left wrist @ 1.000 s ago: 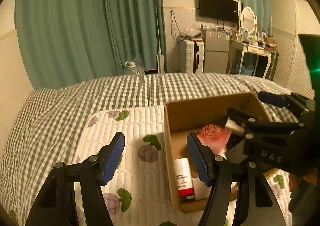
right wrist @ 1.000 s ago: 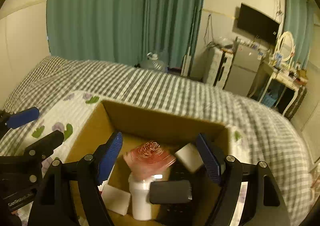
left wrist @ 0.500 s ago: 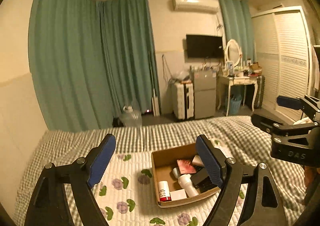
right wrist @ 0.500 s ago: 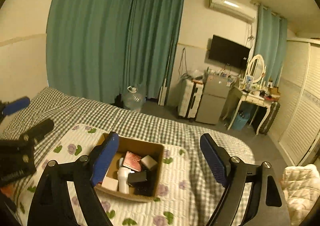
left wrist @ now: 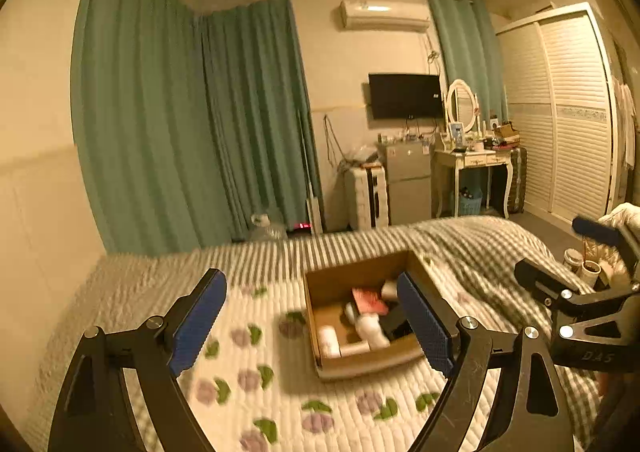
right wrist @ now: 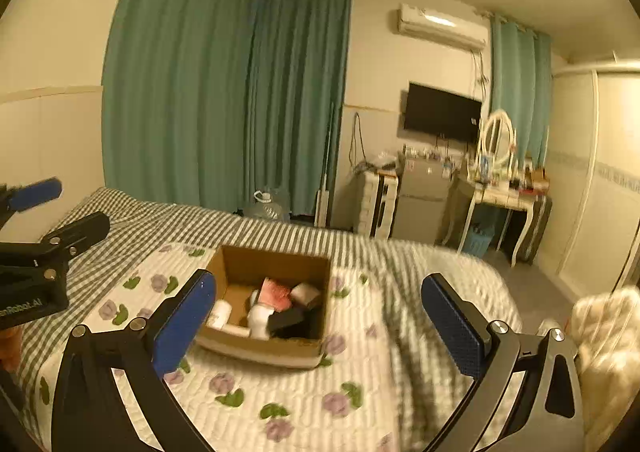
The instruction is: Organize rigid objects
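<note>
A brown cardboard box (left wrist: 362, 366) (right wrist: 256, 352) sits on the bed's floral quilt. It holds several items: a red packet (left wrist: 369, 301) (right wrist: 274, 294), white bottles (left wrist: 370, 330) (right wrist: 258, 318) and a black object (right wrist: 286, 320). My left gripper (left wrist: 312, 322) is open and empty, held well above and short of the box. My right gripper (right wrist: 320, 324) is open and empty, also held back from the box. Each gripper shows in the other's view, the right one (left wrist: 576, 252) and the left one (right wrist: 56, 208).
The floral quilt (right wrist: 280, 404) lies over a checked bedspread (right wrist: 420, 264). Green curtains (left wrist: 192, 132), a water jug (right wrist: 266, 206), a small fridge (right wrist: 424, 200) and a dressing table (left wrist: 472, 160) stand beyond the bed. A white wardrobe (left wrist: 568, 112) is at the right.
Both grippers have pulled up and back from inside the box, leaving the red packet in it. The box now looks small and far, and the views show the whole room.
</note>
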`<action>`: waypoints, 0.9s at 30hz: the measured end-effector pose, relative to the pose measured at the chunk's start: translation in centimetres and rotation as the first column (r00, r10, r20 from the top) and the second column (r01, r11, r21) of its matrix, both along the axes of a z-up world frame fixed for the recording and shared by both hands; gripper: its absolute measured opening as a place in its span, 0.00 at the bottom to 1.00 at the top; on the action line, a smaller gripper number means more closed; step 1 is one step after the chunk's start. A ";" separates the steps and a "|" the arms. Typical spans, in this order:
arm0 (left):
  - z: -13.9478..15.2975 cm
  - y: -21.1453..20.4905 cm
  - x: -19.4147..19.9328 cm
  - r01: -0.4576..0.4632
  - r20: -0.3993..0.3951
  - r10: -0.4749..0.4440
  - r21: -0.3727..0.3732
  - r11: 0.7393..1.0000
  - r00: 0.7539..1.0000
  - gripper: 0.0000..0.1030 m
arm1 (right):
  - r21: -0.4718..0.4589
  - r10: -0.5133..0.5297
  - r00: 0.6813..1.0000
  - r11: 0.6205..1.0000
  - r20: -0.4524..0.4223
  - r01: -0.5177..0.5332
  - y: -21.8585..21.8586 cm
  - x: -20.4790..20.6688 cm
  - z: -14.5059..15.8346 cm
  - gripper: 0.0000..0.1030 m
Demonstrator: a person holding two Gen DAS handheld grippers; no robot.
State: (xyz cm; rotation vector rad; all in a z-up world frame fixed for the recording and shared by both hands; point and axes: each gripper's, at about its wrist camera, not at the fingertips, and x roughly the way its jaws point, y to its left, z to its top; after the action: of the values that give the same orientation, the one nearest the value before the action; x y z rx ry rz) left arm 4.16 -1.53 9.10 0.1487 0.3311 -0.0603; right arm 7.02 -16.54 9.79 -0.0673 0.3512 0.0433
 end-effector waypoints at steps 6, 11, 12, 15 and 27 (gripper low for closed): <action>-6.4 0.9 1.2 -0.028 -0.086 0.027 -0.010 1.000 0.996 0.87 | 0.067 -0.032 0.999 0.997 -0.032 0.034 -0.7 0.5 -4.9 1.00; -8.4 1.0 1.6 -0.014 -0.102 0.011 -0.022 1.000 0.995 0.87 | 0.051 -0.038 0.999 0.998 -0.034 0.039 -0.6 1.0 -6.6 1.00; -8.7 1.3 1.3 -0.014 -0.097 0.013 -0.019 1.000 0.995 0.87 | 0.048 -0.034 0.998 0.998 -0.043 0.037 -0.5 1.2 -7.0 1.00; -9.5 1.5 1.3 -0.004 -0.114 0.002 -0.020 1.000 0.993 0.87 | 0.059 -0.028 0.998 0.998 -0.062 0.031 -0.3 1.7 -7.9 1.00; -9.1 1.9 0.8 -0.003 -0.101 -0.001 -0.040 0.999 0.995 0.87 | 0.043 -0.017 0.998 0.999 -0.064 0.020 0.9 1.7 -8.5 1.00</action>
State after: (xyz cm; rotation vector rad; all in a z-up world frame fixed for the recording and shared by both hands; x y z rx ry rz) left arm 4.95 0.36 -0.02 0.1063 0.4302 -0.0735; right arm 8.73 -15.65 1.32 -0.0199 0.4145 0.0345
